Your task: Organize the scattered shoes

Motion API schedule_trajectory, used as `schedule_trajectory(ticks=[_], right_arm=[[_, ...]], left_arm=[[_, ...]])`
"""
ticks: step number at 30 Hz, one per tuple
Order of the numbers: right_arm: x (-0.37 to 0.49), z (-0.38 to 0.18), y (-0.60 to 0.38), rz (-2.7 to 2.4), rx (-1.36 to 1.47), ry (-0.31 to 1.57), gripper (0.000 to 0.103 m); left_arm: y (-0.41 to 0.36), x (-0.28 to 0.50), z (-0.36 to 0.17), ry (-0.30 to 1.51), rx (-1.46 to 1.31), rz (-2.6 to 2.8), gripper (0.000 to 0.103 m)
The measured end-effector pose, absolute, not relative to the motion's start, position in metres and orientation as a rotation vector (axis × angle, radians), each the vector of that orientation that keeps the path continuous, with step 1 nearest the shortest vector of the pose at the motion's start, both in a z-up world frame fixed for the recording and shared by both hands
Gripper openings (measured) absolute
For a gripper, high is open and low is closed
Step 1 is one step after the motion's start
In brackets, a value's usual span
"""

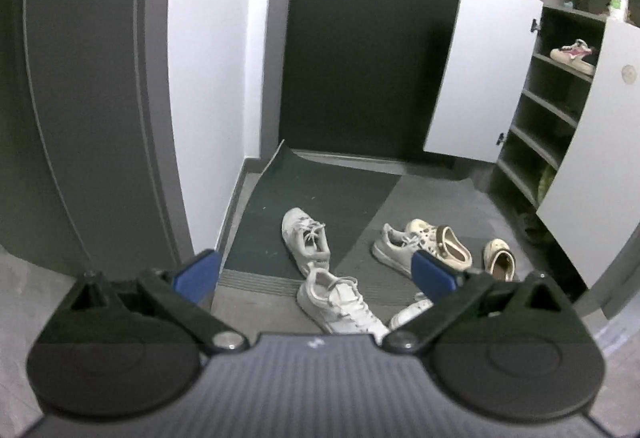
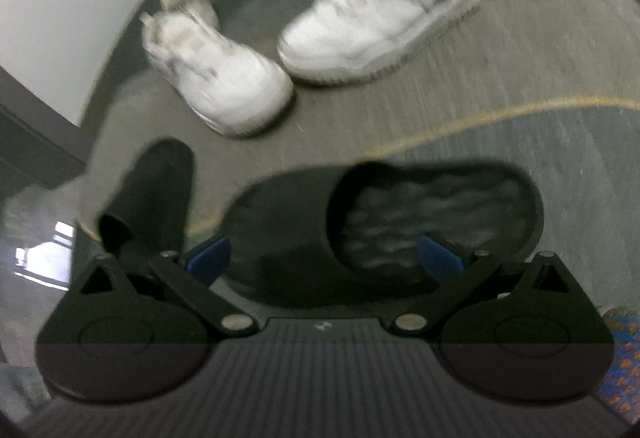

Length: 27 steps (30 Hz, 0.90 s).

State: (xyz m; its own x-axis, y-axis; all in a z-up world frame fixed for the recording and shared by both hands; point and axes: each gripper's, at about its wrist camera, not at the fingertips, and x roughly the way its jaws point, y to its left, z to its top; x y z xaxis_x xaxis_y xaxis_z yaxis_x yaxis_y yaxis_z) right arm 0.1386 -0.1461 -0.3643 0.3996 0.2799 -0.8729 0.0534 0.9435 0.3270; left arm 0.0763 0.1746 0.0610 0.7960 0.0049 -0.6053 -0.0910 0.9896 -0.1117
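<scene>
At the bottom of the right view a black slipper (image 2: pixel 400 230) lies between the spread right gripper (image 2: pixel 324 258); left gripper (image 1: pixel 316 274) gapes above scattered sneakers (image 1: pixel 332 298); blur suggests haste, perhaps a glancing pinch.

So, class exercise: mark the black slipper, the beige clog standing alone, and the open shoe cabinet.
black slipper (image 2: pixel 432 222), right wrist view, on its ribbed insole.
beige clog (image 1: pixel 499 258), left wrist view, on its open heel end.
shoe cabinet (image 1: pixel 560 109), left wrist view, on a bare shelf edge.
</scene>
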Motion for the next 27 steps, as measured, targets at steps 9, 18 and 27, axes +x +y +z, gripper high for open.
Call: schedule_trajectory(ticks=[9, 18, 27], right_arm=[[0.113, -0.410, -0.154, 0.133, 0.450, 1.148, 0.080], [0.115, -0.397, -0.136, 0.227, 0.563, 1.104, 0.025], [0.118, -0.371, -0.098, 0.373, 0.574, 1.044, 0.025]], left_arm=[[0.172, 0.081, 0.060, 0.666, -0.177, -0.018, 0.103], [0.171, 0.070, 0.055, 0.683, -0.219, -0.048, 0.103], [0.176, 0.065, 0.049, 0.696, -0.232, -0.018, 0.103]])
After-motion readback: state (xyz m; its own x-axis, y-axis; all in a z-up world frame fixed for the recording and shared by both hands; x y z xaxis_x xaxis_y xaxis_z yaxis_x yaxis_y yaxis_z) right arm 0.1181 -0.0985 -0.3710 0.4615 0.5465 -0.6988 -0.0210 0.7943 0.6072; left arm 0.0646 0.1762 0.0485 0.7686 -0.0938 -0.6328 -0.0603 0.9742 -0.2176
